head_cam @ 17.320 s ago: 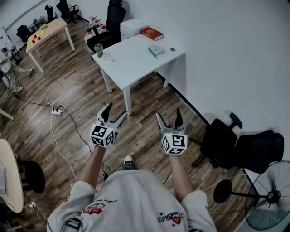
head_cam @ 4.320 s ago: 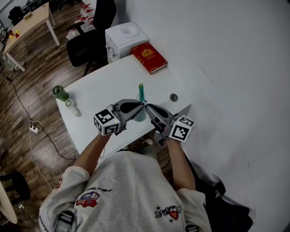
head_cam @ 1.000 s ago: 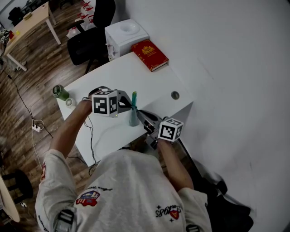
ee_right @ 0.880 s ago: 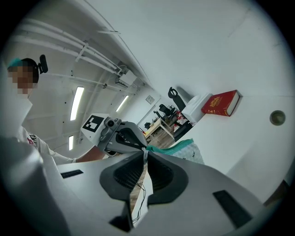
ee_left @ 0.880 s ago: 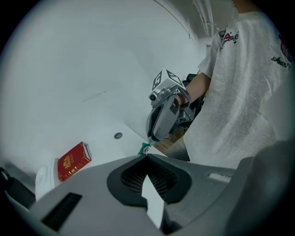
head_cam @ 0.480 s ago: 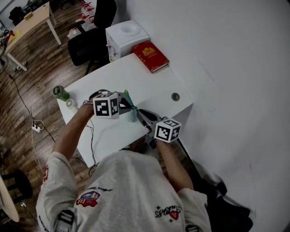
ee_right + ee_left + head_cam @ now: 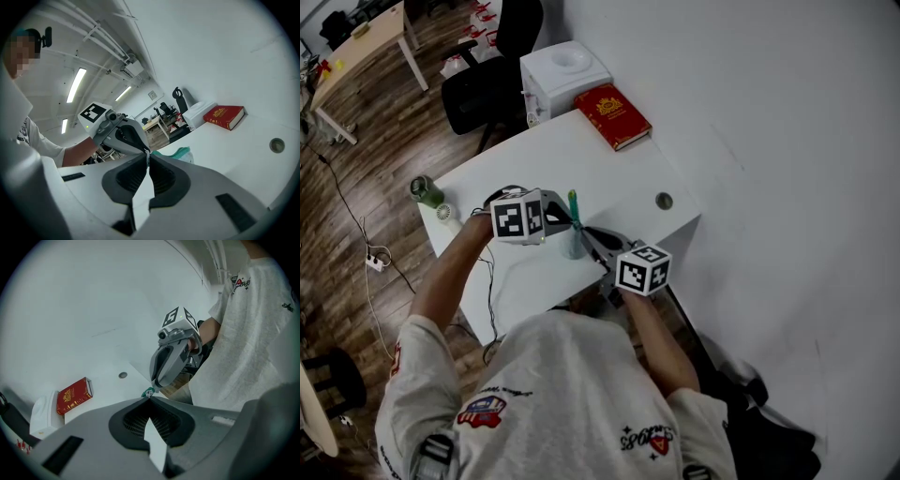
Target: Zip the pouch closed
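Left claw [image 7: 565, 223] has its grey plastic jaws pressed together on the teal edge of the pouch [image 7: 573, 211]. Right claw [image 7: 588, 232] meets it tip to tip and is pinched on the same edge, its jaws having just closed tighter. Soft and crumpled, the pouch sits between them over the smooth white table [image 7: 623, 178], near its front edge. Its narrow teal strip stands on end, long axis pointing away from the person.

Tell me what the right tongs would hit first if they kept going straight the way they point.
Probably the left tongs, which are tip to tip with the right tongs at the pouch edge; depth there is unclear.
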`<action>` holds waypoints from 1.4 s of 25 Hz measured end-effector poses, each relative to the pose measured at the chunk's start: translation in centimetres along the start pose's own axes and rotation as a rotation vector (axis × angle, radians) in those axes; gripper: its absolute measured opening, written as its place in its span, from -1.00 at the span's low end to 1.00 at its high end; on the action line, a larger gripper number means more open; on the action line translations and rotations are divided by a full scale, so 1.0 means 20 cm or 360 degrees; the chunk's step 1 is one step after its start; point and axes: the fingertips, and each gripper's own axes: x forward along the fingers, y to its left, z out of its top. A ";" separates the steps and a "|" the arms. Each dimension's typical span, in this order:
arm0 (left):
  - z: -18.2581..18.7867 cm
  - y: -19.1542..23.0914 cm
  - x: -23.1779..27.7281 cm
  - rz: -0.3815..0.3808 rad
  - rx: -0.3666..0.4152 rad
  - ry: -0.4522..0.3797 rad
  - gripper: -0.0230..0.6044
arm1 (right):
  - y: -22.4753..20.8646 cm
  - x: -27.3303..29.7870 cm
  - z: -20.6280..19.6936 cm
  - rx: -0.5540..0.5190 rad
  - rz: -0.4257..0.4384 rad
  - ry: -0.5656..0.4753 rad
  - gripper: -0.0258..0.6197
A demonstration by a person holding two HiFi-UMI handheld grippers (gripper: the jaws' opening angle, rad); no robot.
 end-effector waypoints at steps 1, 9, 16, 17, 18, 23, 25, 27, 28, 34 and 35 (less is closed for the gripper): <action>0.00 0.00 0.00 -0.0005 -0.0019 -0.0024 -0.92 | 0.00 -0.01 0.01 0.0000 0.0004 -0.0011 -0.85; 0.02 0.02 0.01 -0.0067 -0.0119 -0.0139 -0.92 | 0.01 -0.03 0.02 0.0003 0.0031 -0.0022 -0.87; 0.04 0.02 0.03 -0.0041 -0.0124 -0.0183 -0.92 | 0.00 -0.05 0.01 0.0037 0.0032 -0.0040 -0.88; 0.04 0.01 0.03 -0.0033 -0.0105 -0.0166 -0.92 | 0.00 -0.06 0.01 0.0037 0.0025 -0.0041 -0.88; 0.04 0.00 0.03 -0.0028 -0.0076 -0.0141 -0.92 | -0.01 -0.07 0.01 0.0032 0.0016 -0.0041 -0.87; 0.06 -0.06 0.04 -0.0058 0.0037 -0.0053 -0.92 | -0.01 -0.10 -0.02 -0.0003 -0.0004 -0.0020 -0.87; 0.06 -0.06 0.04 -0.0057 0.0025 -0.0081 -0.92 | -0.01 -0.10 -0.03 0.0030 0.0009 -0.0030 -0.86; 0.08 -0.06 0.04 -0.0055 -0.0012 -0.0144 -0.92 | 0.00 -0.12 -0.02 0.0050 0.0019 -0.0047 -0.86; 0.09 -0.06 0.04 -0.0059 -0.0040 -0.0189 -0.92 | 0.00 -0.12 -0.02 0.0052 0.0023 -0.0054 -0.87; 0.13 -0.07 -0.01 -0.0108 -0.0250 -0.0526 -0.92 | 0.02 -0.17 0.00 0.0092 0.0069 -0.0091 -0.87; 0.14 -0.07 -0.02 -0.0126 -0.0287 -0.0568 -0.92 | 0.02 -0.17 0.00 0.0092 0.0078 -0.0091 -0.87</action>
